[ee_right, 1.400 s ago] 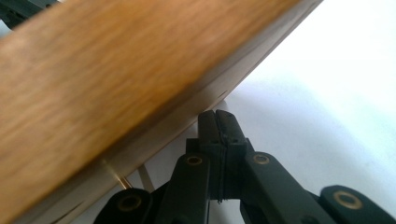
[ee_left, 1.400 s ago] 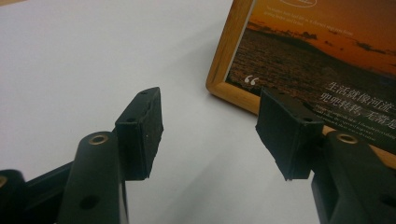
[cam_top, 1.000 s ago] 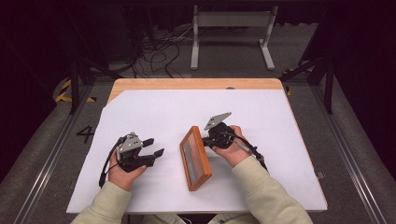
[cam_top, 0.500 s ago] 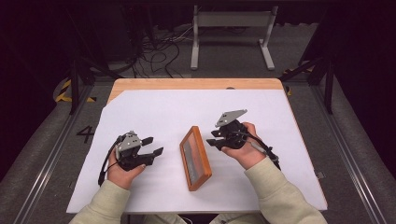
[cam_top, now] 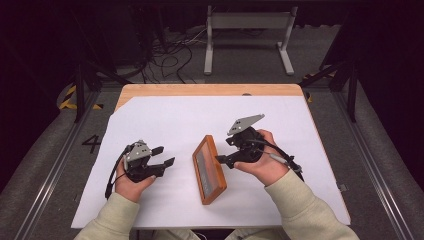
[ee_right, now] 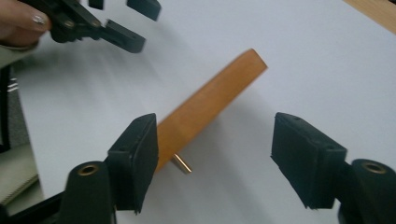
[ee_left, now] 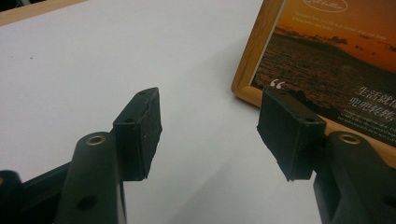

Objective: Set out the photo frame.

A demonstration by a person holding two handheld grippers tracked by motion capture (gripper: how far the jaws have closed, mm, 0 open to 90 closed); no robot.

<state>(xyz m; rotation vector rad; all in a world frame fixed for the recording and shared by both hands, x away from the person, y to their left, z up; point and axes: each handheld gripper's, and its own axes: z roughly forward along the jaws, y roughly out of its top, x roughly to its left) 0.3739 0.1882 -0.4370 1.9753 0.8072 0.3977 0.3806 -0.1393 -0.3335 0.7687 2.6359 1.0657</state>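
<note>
A wooden-framed sunset picture (cam_top: 209, 169) (ee_left: 327, 60) rests tilted on the white table sheet (cam_top: 180, 120), picture side toward my left gripper. In the right gripper view I see its orange edge (ee_right: 210, 102) and a small brass peg (ee_right: 180, 164) at its back. My right gripper (cam_top: 224, 150) (ee_right: 215, 163) hangs just right of the frame. Its jaws have just been opening and the pads press on nothing. My left gripper (cam_top: 165, 155) (ee_left: 215, 133) (ee_right: 140, 23) stands open a little left of the frame, nothing between its pads.
The wooden table top (cam_top: 200, 90) shows along the sheet's far edge. Beyond it are a metal stand (cam_top: 247, 30) and cables (cam_top: 170, 50) on the floor. Rails run along both sides of the table.
The right gripper has let go of the frame's far right edge, opened, and lifted away to the right. The frame stays tilted where it was. The left gripper has not moved.
</note>
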